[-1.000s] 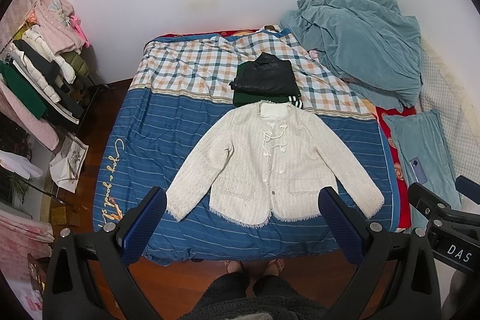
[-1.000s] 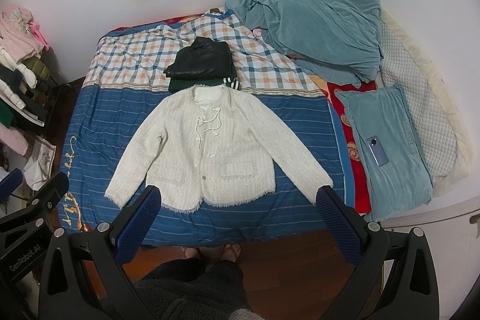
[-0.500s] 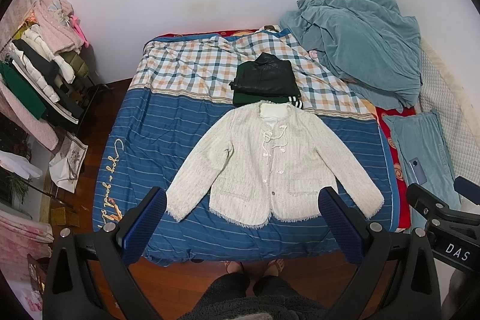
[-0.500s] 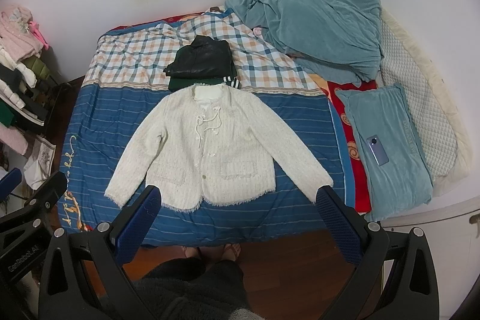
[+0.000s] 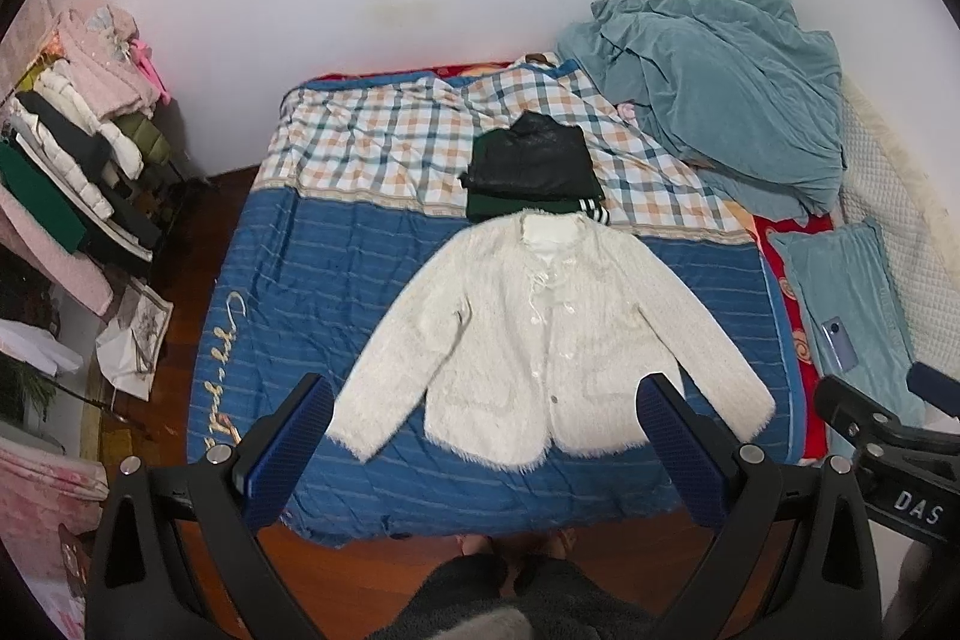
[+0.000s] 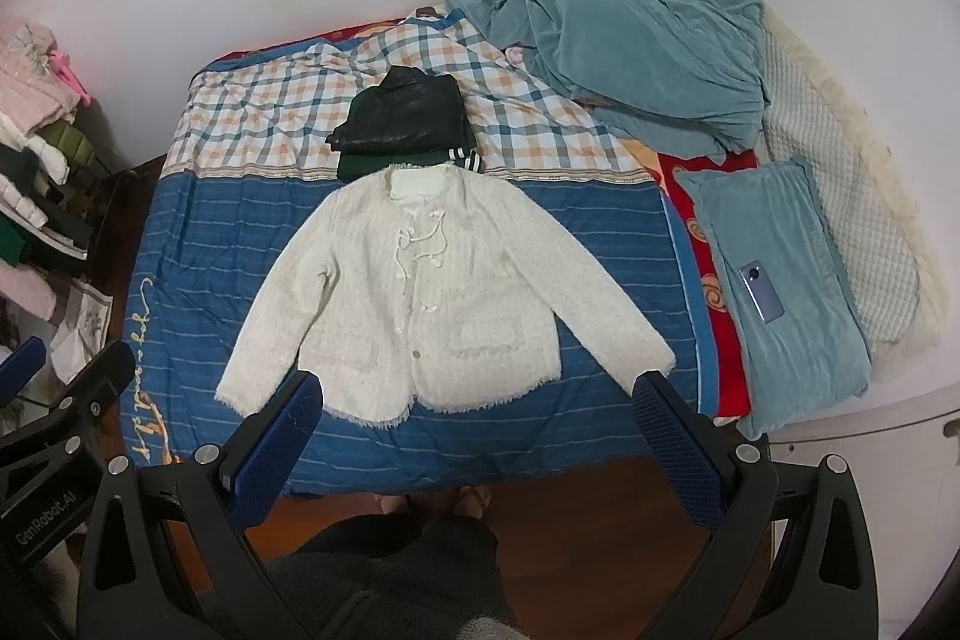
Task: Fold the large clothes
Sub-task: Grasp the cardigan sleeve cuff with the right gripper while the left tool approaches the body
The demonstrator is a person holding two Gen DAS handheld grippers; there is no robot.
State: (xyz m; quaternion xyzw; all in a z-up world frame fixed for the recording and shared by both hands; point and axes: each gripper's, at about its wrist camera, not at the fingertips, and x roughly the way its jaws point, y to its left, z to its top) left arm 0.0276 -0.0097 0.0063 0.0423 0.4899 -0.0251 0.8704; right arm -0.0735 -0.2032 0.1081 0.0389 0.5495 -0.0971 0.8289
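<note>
A white fuzzy jacket (image 5: pixel 552 334) lies spread flat, front up, sleeves out, on the blue striped bed cover (image 5: pixel 312 280); it also shows in the right wrist view (image 6: pixel 432 292). My left gripper (image 5: pixel 486 400) is open and empty, held high above the bed's near edge. My right gripper (image 6: pixel 480 397) is open and empty at the same height. The right gripper's body shows at the lower right of the left wrist view (image 5: pixel 888 454).
A folded black and green pile (image 5: pixel 534 166) sits just past the jacket's collar. A teal blanket heap (image 6: pixel 624 28) and a teal pillow with a phone (image 6: pixel 761 290) lie to the right. A clothes rack (image 5: pixel 66 160) stands left. The person's feet (image 5: pixel 516 544) are at the bed's foot.
</note>
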